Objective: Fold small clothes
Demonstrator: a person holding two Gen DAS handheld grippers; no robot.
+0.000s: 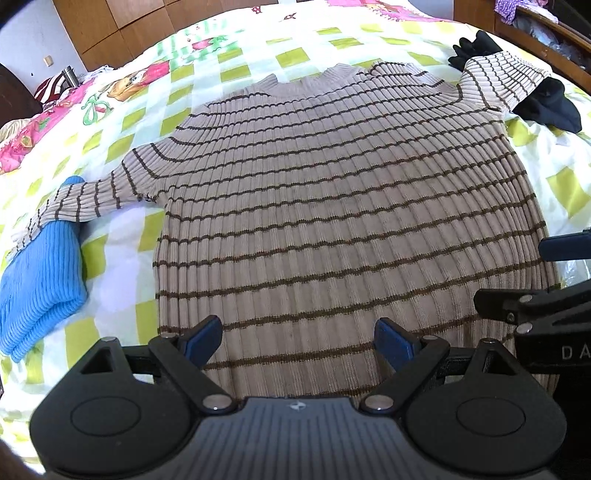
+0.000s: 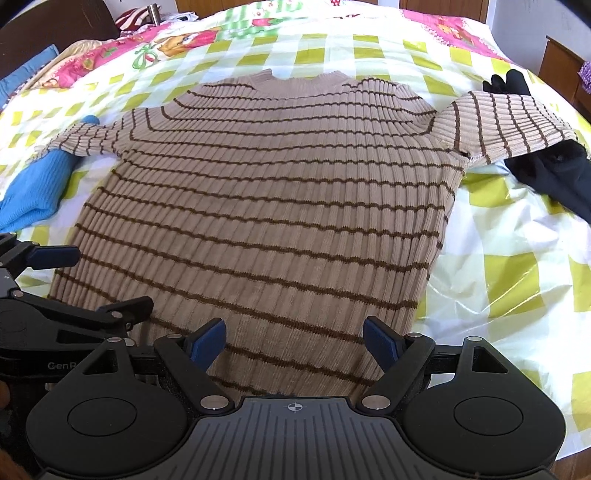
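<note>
A beige ribbed sweater with thin brown stripes (image 1: 332,206) (image 2: 266,206) lies flat on the bed, collar at the far end, both sleeves spread out sideways. My left gripper (image 1: 299,341) hovers open over the sweater's near hem, nothing between its blue pads. My right gripper (image 2: 293,339) is open too, above the hem a little to the right. Each gripper shows at the edge of the other's view: the right gripper (image 1: 532,280) and the left gripper (image 2: 88,280). The left sleeve (image 1: 85,201) rests on a blue knit garment; the right sleeve (image 2: 509,122) lies over dark clothing.
A folded blue knit garment (image 1: 37,288) (image 2: 33,192) lies left of the sweater. Black clothing (image 1: 546,103) (image 2: 554,173) sits at the right under the sleeve. The bed has a green-checked, cartoon-printed cover (image 2: 498,251). Wooden furniture (image 1: 122,26) stands beyond the bed.
</note>
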